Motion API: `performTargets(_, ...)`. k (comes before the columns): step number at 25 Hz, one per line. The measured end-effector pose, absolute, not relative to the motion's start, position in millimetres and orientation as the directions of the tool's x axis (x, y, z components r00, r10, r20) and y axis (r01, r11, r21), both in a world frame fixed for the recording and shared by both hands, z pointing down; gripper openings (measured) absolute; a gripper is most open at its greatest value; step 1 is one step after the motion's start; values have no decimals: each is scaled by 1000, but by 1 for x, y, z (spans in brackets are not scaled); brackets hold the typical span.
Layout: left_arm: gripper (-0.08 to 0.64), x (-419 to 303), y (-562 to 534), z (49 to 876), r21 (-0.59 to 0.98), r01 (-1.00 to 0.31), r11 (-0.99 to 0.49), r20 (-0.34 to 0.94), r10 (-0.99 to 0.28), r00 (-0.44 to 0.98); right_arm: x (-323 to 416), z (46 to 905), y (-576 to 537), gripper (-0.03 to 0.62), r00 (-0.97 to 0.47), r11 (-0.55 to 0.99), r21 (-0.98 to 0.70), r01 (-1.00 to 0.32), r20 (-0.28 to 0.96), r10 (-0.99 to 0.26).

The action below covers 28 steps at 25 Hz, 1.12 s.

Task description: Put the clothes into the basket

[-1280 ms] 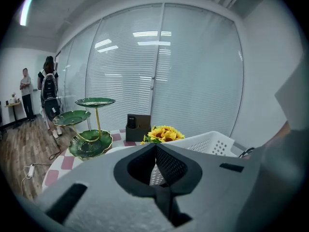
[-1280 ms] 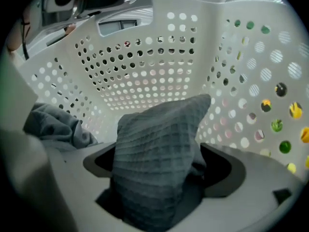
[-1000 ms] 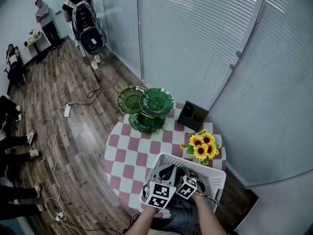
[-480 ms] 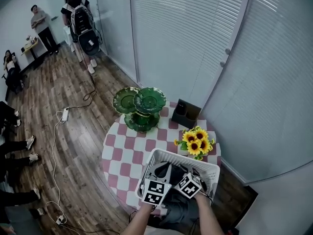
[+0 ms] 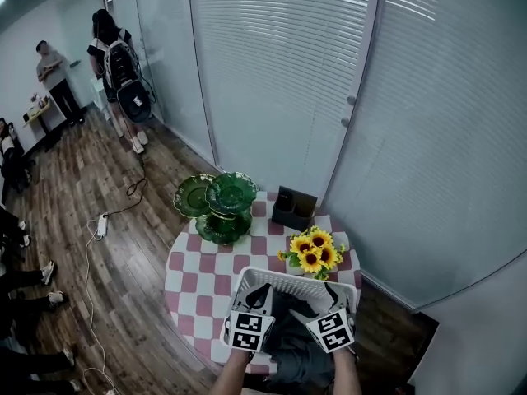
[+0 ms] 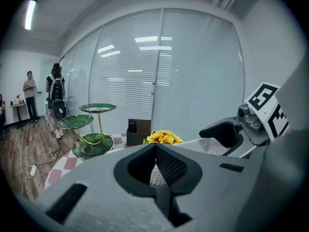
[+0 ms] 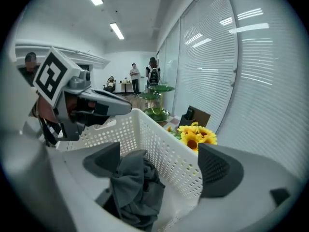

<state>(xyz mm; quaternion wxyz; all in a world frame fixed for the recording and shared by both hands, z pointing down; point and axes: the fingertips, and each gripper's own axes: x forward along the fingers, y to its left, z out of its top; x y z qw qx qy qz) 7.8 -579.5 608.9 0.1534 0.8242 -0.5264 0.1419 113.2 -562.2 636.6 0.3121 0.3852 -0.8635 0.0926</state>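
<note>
Jaws of the left gripper (image 5: 248, 331) are pressed together on nothing, out by the left rim of the basket (image 5: 284, 275); a second ago both grippers crowded over its middle; the right gripper (image 5: 333, 330) has swung to the right rim, jaws spread wide, dark clothes (image 7: 135, 187) lying loose between and below them, inside the basket; the drop looks done; from above, marker cubes cover both jaws, and the basket's near edge is cut off.

Grey clothes (image 7: 133, 187), white basket (image 7: 159, 144), pink-checked tablecloth (image 5: 198, 274).
</note>
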Motion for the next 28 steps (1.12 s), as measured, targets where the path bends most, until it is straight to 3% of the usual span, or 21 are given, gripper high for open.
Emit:
performTargets(10, 14, 17, -552, 594, -25, -920, -392, 353, -864, 359, 156, 576, -533, 485, -393, 481, 146, -865, 399, -828)
performTargets(16, 14, 28, -531, 590, -26, -926, -377, 338, -875, 347, 171, 570, -513, 409, -341, 417, 149, -897, 371, -864)
performTargets(19, 14, 29, -519, 589, -30, -932, -361, 340, -881, 330, 179, 563, -502, 302, -323, 385, 127, -914, 343, -882)
performTargets(20, 14, 31, -515, 586, -33, -933, -359, 334, -883, 329, 183, 562, -499, 226, -311, 366, 118, -923, 330, -891)
performTargets(22, 14, 35, -511, 576, -37, -934, -356, 308, -893, 328, 191, 557, -498, 136, -275, 318, 105, -942, 297, -914)
performTargets(23, 14, 37, -510, 572, -37, -934, -355, 293, -898, 329, 193, 554, -497, 54, -254, 290, 94, -952, 284, -925)
performTargets(28, 14, 33, -485, 567, -4, -934, -358, 298, -892, 341, 175, 566, -476, 23, -237, 248, 4, -969, 282, -930)
